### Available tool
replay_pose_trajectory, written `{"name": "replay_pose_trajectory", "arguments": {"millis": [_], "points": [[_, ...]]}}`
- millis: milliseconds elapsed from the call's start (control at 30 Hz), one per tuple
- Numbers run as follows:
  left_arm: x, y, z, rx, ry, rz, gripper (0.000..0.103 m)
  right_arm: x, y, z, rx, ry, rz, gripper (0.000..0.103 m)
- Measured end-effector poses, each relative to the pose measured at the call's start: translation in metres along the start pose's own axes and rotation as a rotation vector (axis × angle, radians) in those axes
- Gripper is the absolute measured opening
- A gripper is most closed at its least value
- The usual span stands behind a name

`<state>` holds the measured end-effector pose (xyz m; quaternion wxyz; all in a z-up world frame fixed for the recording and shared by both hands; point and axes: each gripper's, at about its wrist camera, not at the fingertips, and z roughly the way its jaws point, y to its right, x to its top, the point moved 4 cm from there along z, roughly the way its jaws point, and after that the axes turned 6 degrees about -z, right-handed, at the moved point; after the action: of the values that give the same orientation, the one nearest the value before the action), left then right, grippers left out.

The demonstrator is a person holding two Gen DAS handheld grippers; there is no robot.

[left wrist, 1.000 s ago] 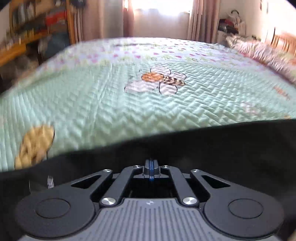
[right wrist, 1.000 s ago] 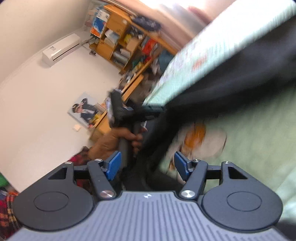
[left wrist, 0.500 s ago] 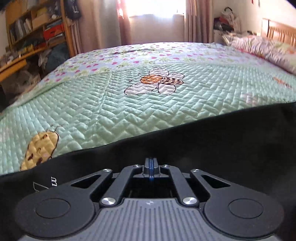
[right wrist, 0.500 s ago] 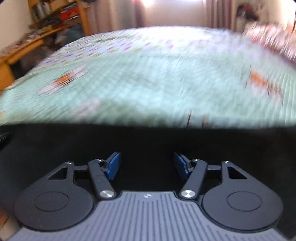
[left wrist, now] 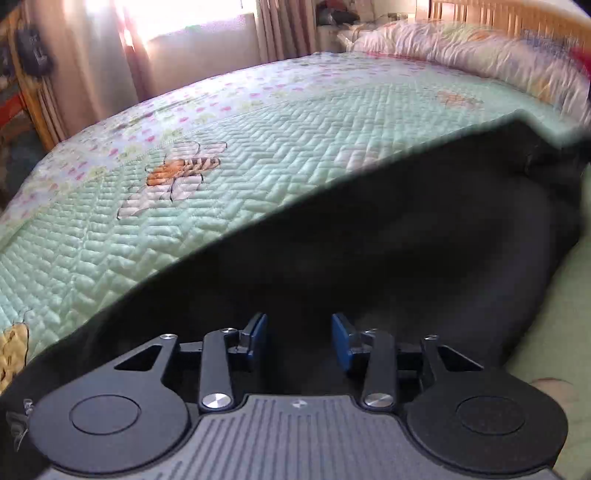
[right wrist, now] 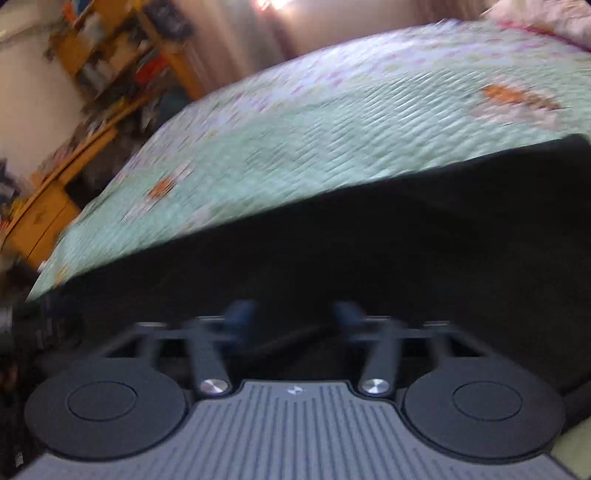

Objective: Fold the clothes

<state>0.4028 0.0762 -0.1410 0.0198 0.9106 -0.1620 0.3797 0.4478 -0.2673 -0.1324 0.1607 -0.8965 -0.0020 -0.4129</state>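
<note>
A black garment (left wrist: pixel 388 236) lies spread on the green quilted bedspread (left wrist: pixel 177 206), its far edge running diagonally across the left wrist view. My left gripper (left wrist: pixel 299 338) hovers just over it, open, blue pads apart with only cloth below them. The right wrist view is blurred by motion. There the same black garment (right wrist: pixel 332 240) fills the lower half. My right gripper (right wrist: pixel 291 314) is over it and also open, nothing between its fingers.
The bedspread (right wrist: pixel 332 122) has bee and flower prints. Pillows (left wrist: pixel 480 51) and a wooden headboard (left wrist: pixel 491 11) sit at the far right. Curtains (left wrist: pixel 110 62) and a bright window are behind the bed. Wooden shelves (right wrist: pixel 110 62) with clutter stand to the left.
My left gripper has let go of the black garment and opened, swinging to face the headboard. My right gripper stayed open and swung leftward over the cloth.
</note>
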Motion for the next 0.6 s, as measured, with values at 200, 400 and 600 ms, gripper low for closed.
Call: {"name": "replay_pose_trajectory", "arguments": {"millis": [200, 400, 600], "points": [[0.010, -0.020, 0.005, 0.094, -0.017, -0.079, 0.059, -0.001, 0.086, -0.063, -0.093, 0.189, 0.260, 0.039], [0.003, -0.020, 0.003, 0.130, 0.015, -0.154, 0.069, -0.051, 0.134, -0.137, -0.196, 0.189, 0.441, 0.072], [0.005, -0.020, 0.004, 0.215, -0.013, -0.178, 0.088, -0.042, 0.147, -0.104, -0.179, 0.114, 0.472, 0.094]]}}
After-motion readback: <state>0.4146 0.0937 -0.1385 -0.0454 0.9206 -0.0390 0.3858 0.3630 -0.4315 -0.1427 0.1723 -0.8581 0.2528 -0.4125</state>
